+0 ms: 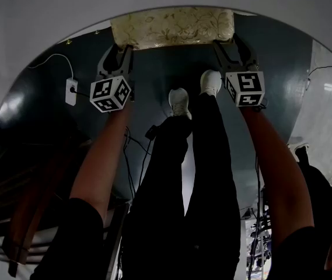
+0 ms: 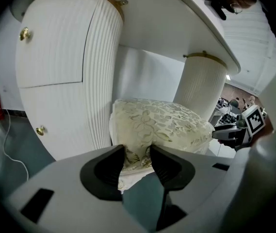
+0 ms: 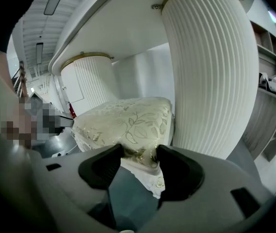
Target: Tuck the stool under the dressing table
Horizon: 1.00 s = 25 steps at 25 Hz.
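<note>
The stool (image 1: 171, 27), topped by a cream cushion with a leaf pattern, stands at the front edge of the white dressing table (image 2: 176, 23). It sits between the table's two ribbed pedestals, the left pedestal (image 2: 70, 72) and the right pedestal (image 3: 210, 72). My left gripper (image 1: 119, 48) is at the cushion's near left corner. In the left gripper view the stool (image 2: 162, 125) fills the gap of the left gripper (image 2: 138, 154) and the pads press on it. My right gripper (image 1: 234, 44) holds the near right corner. In the right gripper view the right gripper (image 3: 140, 154) pinches the stool (image 3: 123, 120).
A white wall plug (image 1: 71, 91) with a thin cable lies on the dark floor to the left. The person's legs and white shoes (image 1: 179, 102) stand between the two arms, with black cables (image 1: 133, 156) beside them. Shelving (image 3: 273, 96) stands right of the right pedestal.
</note>
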Tool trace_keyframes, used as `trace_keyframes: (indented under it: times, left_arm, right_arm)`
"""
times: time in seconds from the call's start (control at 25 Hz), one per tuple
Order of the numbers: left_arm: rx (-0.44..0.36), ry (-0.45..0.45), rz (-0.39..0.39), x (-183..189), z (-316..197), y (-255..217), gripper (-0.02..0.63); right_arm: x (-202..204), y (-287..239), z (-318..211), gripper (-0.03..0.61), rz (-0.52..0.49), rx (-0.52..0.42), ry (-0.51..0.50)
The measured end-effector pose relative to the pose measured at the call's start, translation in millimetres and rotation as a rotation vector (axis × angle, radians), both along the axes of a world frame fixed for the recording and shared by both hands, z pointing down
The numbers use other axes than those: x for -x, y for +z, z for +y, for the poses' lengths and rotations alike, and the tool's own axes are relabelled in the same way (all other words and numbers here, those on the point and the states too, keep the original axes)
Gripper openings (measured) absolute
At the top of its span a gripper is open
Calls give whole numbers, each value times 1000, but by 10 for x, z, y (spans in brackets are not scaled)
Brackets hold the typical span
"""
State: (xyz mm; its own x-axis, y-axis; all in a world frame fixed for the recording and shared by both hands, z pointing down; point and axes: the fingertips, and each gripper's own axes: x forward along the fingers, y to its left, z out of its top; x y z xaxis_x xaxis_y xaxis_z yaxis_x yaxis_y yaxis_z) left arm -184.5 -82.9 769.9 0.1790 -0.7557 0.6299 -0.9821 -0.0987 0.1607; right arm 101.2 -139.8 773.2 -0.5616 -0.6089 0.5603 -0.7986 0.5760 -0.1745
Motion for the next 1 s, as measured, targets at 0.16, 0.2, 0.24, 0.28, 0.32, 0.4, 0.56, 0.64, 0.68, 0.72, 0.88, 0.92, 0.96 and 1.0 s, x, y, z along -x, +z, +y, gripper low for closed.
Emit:
trace_keyframes:
  times: [0.16, 0.2, 0.24, 0.28, 0.32, 0.4, 0.56, 0.64, 0.68, 0.72, 0.88, 0.92, 0.96, 1.0]
  left_arm:
    - [-6, -8, -3, 18, -2, -5, 176]
    - [-13, -1, -1, 14, 4, -7, 176]
    - [-20, 9, 3, 8, 9, -9, 176]
    - [-27, 22, 6, 5, 12, -13, 176]
    - [-31, 34, 8, 6, 17, -19, 177]
    - [-23, 39, 16, 22, 47, -34, 179]
    - [18, 21, 63, -44, 170, -138, 179]
    - [1, 64, 59, -139, 230, -297, 179]
    - [-13, 77, 61, -178, 270, -395, 179]
    - [-25, 81, 70, -223, 322, -498, 181]
    - [-38, 101, 113, -522, 561, -968, 181]
    - [-32, 109, 127, -605, 626, -1093, 181]
    - [-28, 120, 144, -689, 702, -1222, 181]
    - [-28, 134, 160, -770, 780, -1359, 181]
  right_arm:
    - [26, -8, -9, 238, 10, 2, 1]
    - [18, -8, 2, 238, 10, 3, -5]
    - [9, -11, 10, 238, 10, 4, -9]
    - [2, -16, 16, 238, 12, 8, -11]
    - [-1, -22, 20, 238, 15, 14, -9]
    - [-3, -44, 35, 238, 27, 30, 1]
    - [-23, -204, 108, 238, 33, 25, 16]
    - [-19, -364, 187, 238, 31, 4, 20]
    - [-17, -462, 245, 238, 29, -8, 28]
    - [-18, -569, 319, 238, 26, -18, 40]
    - [-20, -1061, 678, 238, 2, -16, 72]
    - [-18, -1195, 762, 238, -2, -9, 77]
    - [-18, -1329, 849, 238, -5, 0, 82]
    - [-21, -1467, 934, 238, -7, 8, 86]
